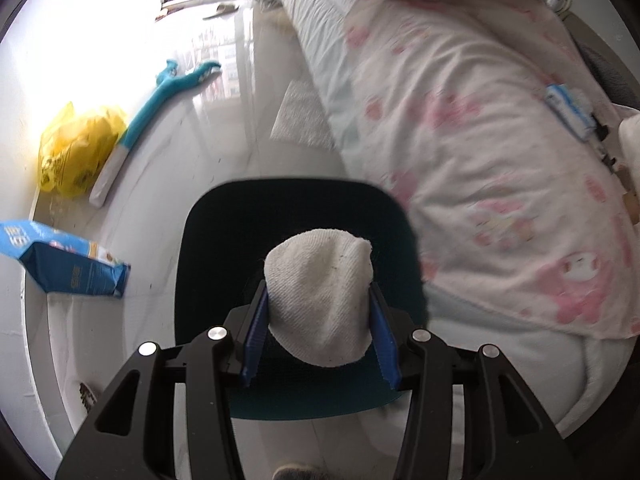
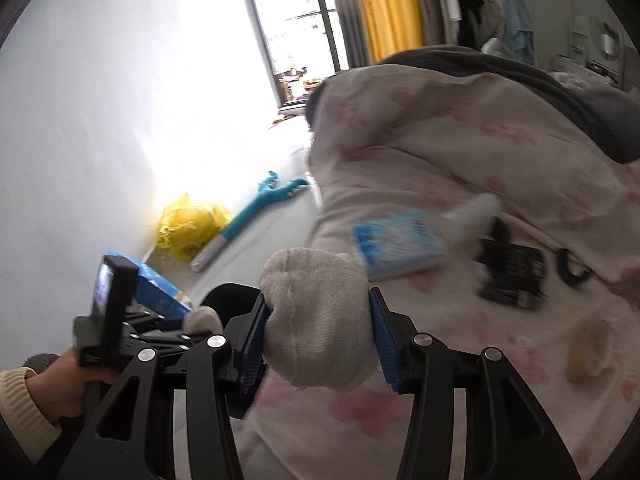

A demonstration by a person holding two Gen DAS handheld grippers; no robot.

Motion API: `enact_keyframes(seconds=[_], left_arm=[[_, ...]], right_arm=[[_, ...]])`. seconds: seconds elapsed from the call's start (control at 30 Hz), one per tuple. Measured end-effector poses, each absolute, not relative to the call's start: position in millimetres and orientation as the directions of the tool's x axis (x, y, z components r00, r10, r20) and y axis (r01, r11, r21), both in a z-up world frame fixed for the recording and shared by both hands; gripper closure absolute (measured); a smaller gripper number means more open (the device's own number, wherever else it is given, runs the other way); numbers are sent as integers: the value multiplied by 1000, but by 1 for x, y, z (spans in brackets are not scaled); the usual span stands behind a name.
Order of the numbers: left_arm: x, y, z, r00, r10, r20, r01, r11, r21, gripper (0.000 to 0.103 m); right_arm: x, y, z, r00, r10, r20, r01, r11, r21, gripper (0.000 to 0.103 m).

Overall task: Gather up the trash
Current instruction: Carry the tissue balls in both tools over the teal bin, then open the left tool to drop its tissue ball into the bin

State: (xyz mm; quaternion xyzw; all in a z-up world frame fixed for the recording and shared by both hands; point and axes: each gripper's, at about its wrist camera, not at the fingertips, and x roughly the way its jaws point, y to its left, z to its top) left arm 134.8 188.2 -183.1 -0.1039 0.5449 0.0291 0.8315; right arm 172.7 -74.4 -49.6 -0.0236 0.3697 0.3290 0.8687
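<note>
The left gripper [image 1: 319, 304] held a balled white sock [image 1: 319, 296] between its blue pads, jaws partly closed and pressing on both sides of the cloth. The sock was off-white, coarse-knit, rounded at its top, with small dark specks of lint. It hung over a dark bin [image 1: 296, 240] standing on the pale floor [image 1: 224, 128], beside the bed with its pink-printed quilt [image 1: 480, 140] at three o'clock.

The right gripper [image 2: 318, 320] gripped a second sock [image 2: 316, 312], greyer, with a seam running down its middle, bunched into a lump that bulged above the pads; the jaws were partly closed against it. No earlier view showed how they got there. It hung above the quilt's edge. At nine o'clock in the right wrist view a hand [image 2: 76, 384] in a cream cuff held the other gripper. On the quilt at two o'clock lay a blue packet [image 2: 400, 244] and a black item [image 2: 512, 276], blurred.
</note>
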Motion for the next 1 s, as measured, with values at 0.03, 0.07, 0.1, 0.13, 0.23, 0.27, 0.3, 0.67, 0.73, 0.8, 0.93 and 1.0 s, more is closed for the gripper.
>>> enact_keyframes(seconds=[0.03, 0.07, 0.1, 0.13, 0.23, 0.27, 0.3, 0.67, 0.73, 0.8, 0.93, 1.0], left_arm=[[134, 190, -186, 396, -65, -916, -166, 976, -141, 52], [133, 193, -190, 383, -66, -921, -171, 975, -142, 52], [133, 196, -194, 369, -68, -927, -176, 974, -142, 52], [132, 196, -197, 356, -71, -932, -179, 973, -143, 52], [131, 202, -211, 303, -96, -948, -188, 969, -159, 52], [131, 203, -214, 290, -101, -952, -191, 968, -161, 52], [131, 204, -217, 280, -104, -954, -192, 968, -161, 52], [118, 229, -225, 251, -127, -960, -240, 952, -189, 29], [115, 236, -221, 264, -125, -956, -256, 947, -194, 26], [112, 241, -213, 286, -117, -951, -258, 946, -194, 22], [104, 253, -192, 356, -89, -930, -263, 946, -191, 17], [99, 259, -179, 398, -77, -914, -265, 944, -195, 16]], right_arm=[[172, -67, -50, 502, 562, -658, -600, 774, 203, 54], [171, -60, -51, 495, 567, -659, -610, 767, 202, 54], [169, -50, -52, 480, 574, -664, -625, 755, 200, 54], [169, -42, -54, 468, 580, -667, -636, 745, 201, 54], [165, -18, -62, 411, 604, -683, -671, 708, 223, 54], [163, -9, -66, 386, 612, -691, -679, 695, 236, 54], [163, -2, -70, 370, 614, -697, -685, 687, 242, 54], [161, 58, -101, 294, 584, -757, -715, 660, 231, 54], [163, 61, -105, 289, 577, -763, -710, 665, 234, 54], [167, 65, -109, 286, 569, -771, -705, 670, 233, 54], [176, 73, -116, 279, 566, -776, -692, 679, 246, 54], [177, 79, -121, 268, 560, -784, -686, 682, 253, 54]])
